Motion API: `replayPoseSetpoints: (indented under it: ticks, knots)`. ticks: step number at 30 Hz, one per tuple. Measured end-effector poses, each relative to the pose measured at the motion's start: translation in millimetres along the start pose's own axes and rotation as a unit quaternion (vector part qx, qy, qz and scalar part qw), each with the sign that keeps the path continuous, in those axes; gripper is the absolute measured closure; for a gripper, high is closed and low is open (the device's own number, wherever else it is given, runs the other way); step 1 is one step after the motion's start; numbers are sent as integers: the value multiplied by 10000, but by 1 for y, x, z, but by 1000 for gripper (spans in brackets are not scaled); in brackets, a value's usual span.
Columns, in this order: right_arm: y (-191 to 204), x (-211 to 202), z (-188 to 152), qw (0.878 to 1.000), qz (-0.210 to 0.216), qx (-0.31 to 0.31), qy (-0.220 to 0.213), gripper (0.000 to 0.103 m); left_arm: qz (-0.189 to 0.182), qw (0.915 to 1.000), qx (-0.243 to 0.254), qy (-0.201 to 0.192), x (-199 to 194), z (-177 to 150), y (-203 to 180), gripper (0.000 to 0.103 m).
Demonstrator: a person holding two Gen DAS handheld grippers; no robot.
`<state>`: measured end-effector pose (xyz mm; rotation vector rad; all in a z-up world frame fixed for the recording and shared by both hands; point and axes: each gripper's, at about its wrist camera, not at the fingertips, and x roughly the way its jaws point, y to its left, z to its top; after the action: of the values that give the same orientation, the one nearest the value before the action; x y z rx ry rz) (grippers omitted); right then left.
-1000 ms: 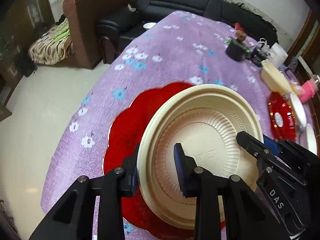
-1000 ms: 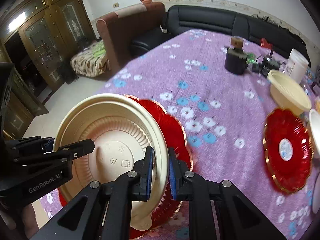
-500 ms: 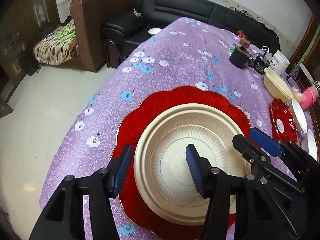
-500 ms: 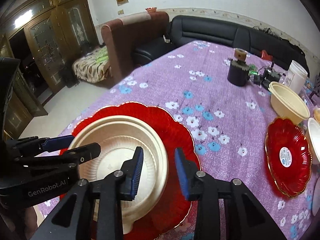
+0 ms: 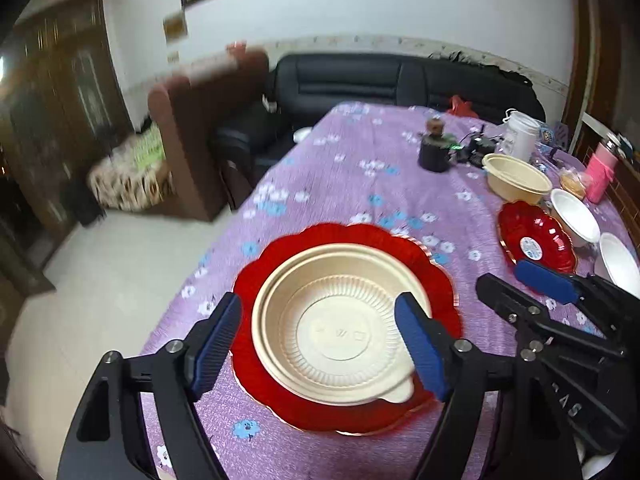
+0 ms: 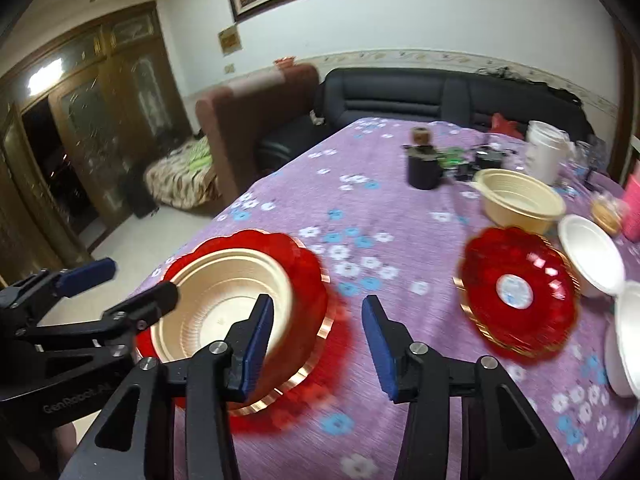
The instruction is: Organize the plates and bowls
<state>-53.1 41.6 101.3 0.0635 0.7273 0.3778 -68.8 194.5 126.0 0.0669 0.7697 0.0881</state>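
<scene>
Both the left gripper (image 5: pixel 320 336) and right gripper (image 6: pixel 316 344) gaped wide, empty. 1 second earlier, each pinched the cream bowl (image 5: pixel 334 320), now resting on the red plate (image 5: pixel 280 256).

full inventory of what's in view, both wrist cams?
large plate: 1, red, near table edge
cream bowl: 1, on the large plate
second cream bowl: 1, far right
small plate: 1, red, right of centre
white bowls: 2, right edge
dark jar: 1, far centre
white tub: 1, far right
tablecloth: 1, purple, floral
sofa: 1, black, behind table
left gripper: 1, open over cream bowl
right gripper: 1, open, empty
</scene>
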Motion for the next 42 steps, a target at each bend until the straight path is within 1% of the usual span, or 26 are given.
replayPoseSetpoints:
  ticks: [1,5,9,10,12,15,22,30,36,39,42]
  knots:
    - [-8,-7,-3,9999,-53,62,-58,47,-1,10000,43,-53,-4,-1,-4,21]
    - [-45,-24,-16,9987,-321,367,-175,44,71,9993,302,-230,-17,-6,-30,20]
    - [-83,-27,-25,9958,-557,723,-107,44,54,9989,426,-206,-21,-10,-48,20]
    - [-88,-28,-28,9951,-599,774,-103,45,39,9989,417,-187,-21,-10,-52,20]
    - [-101,-28,-31,9937,-671,887,-129,45,79,9990,396,-188,-23,-11,-56,20]
    - [-117,-28,-35,9916,-895,904,-247,45,201,9987,426,-212,-26,-11,-64,20]
    - [-141,-21,-45,9888,-1033,1029,-329,45,305,9983,474,-156,-26,-10,-77,20]
    - [-153,-16,-51,9874,-1035,1145,-346,45,303,9980,543,-68,-21,-11,-89,20]
    - [-155,-18,-53,9869,-1036,1182,-373,45,312,9978,571,-108,-22,-11,-95,20]
    - [-156,-18,-54,9866,-1044,1193,-383,44,377,9973,605,-161,-23,-11,-98,20]
    - [-155,-19,-55,9866,-1064,1175,-397,44,557,9960,652,-257,-25,-12,-100,20]
